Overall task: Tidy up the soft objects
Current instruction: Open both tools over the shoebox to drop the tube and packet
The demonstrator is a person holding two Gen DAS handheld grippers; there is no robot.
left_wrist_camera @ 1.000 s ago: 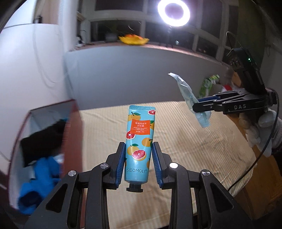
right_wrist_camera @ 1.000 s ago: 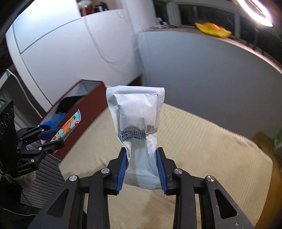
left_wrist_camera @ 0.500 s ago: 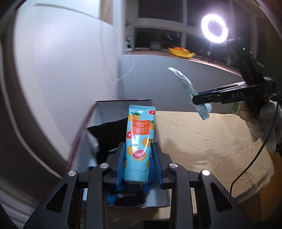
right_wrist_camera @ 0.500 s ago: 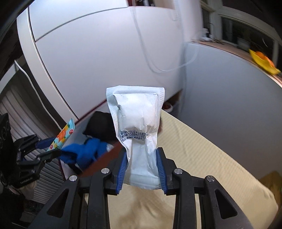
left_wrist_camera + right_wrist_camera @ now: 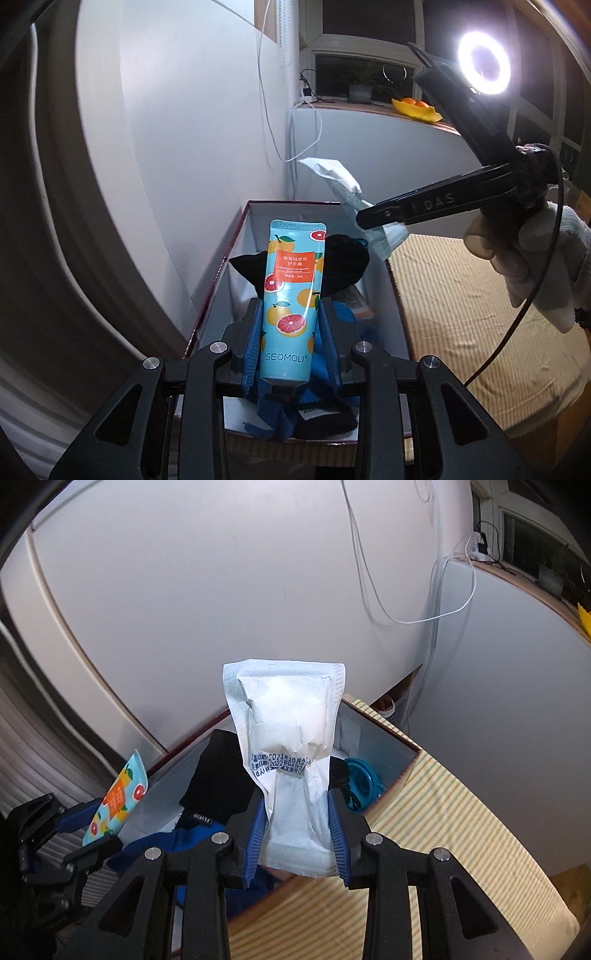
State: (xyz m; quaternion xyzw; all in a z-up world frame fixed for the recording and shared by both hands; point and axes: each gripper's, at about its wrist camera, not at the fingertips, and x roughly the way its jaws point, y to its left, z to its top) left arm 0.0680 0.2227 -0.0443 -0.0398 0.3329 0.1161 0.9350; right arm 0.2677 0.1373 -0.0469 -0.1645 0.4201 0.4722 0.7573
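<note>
Left hand-held gripper (image 5: 291, 343) is clamped on the tube (image 5: 291, 306) (cap end down), right over the box (image 5: 397, 295) w/ black and blue clothes (image 5: 343, 258) inside. Right hand-held gripper (image 5: 297, 827) grips the white pouch (image 5: 288, 738), also above the box, next to the striped bed (image 5: 443, 830).

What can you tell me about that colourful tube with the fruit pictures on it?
The tube is soft-looking plastic, light blue, printed with oranges and grapefruit slices, an orange label panel and the word SEOMOLI. It stands roughly upright, crimped end up, dark cap down, pinched on both sides by the left gripper, whose blue pads press its lower half. It hangs above the open box of dark and blue fabric items.
</note>
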